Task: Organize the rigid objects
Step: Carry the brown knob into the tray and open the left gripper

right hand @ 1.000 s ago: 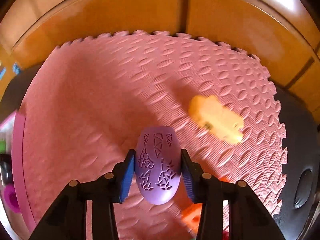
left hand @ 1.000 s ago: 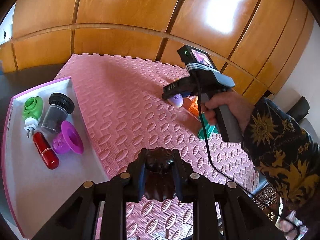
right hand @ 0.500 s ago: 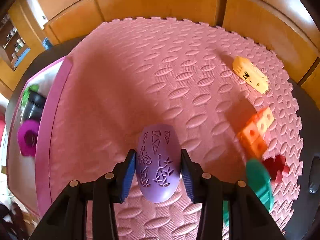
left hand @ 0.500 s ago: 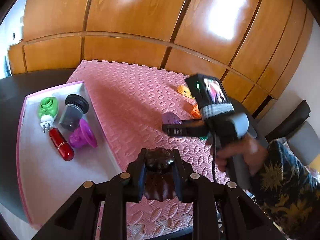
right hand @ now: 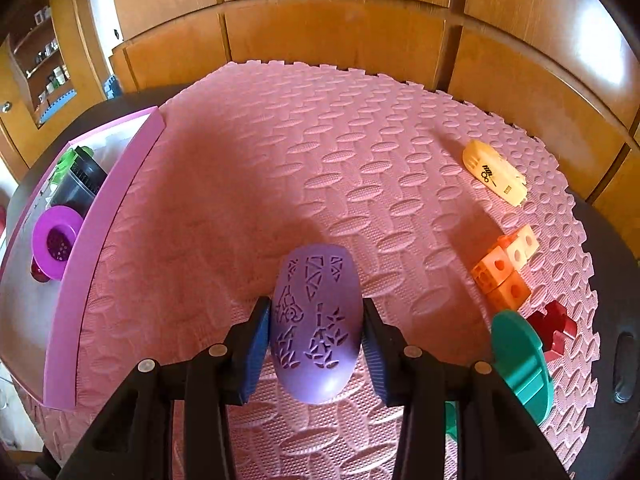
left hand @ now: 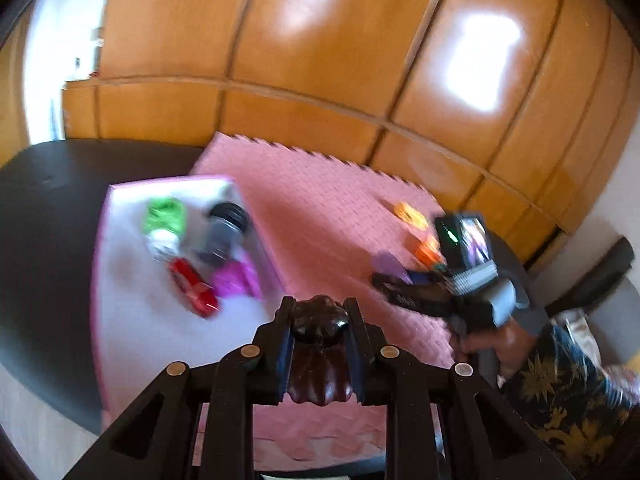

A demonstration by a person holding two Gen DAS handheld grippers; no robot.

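Right wrist view: we have the right gripper (right hand: 316, 340) clenched on a purple oval shell (right hand: 316, 324), the blue fingers (right hand: 256, 344) pressing its two long sides, above the pink foam mat (right hand: 280, 152).
Left grip: our left gripper (left hand: 320, 344) is clamped on a dark brown carved piece (left hand: 319, 356), held over the near edge of the mat, beside the tray (left hand: 132, 332).
Handling: we judge the shell light, stiff and hollow, with a smooth curved back that could slip; the flanks near its widest part look the safest hold. The carved piece looks hard and glossy, likely denser.
Destination: the pink-rimmed tray already holds a green plug (left hand: 165, 216), a dark cup (left hand: 224, 228), a magenta strainer (right hand: 56, 242) and a red capsule (left hand: 194, 286).
Left wrist view only: we see both tools together, blurred.
Right wrist view only: sharp detail of what is left on the mat: yellow case (right hand: 494, 172), orange cubes (right hand: 506, 268), teal disc (right hand: 520, 364), red block (right hand: 554, 326).
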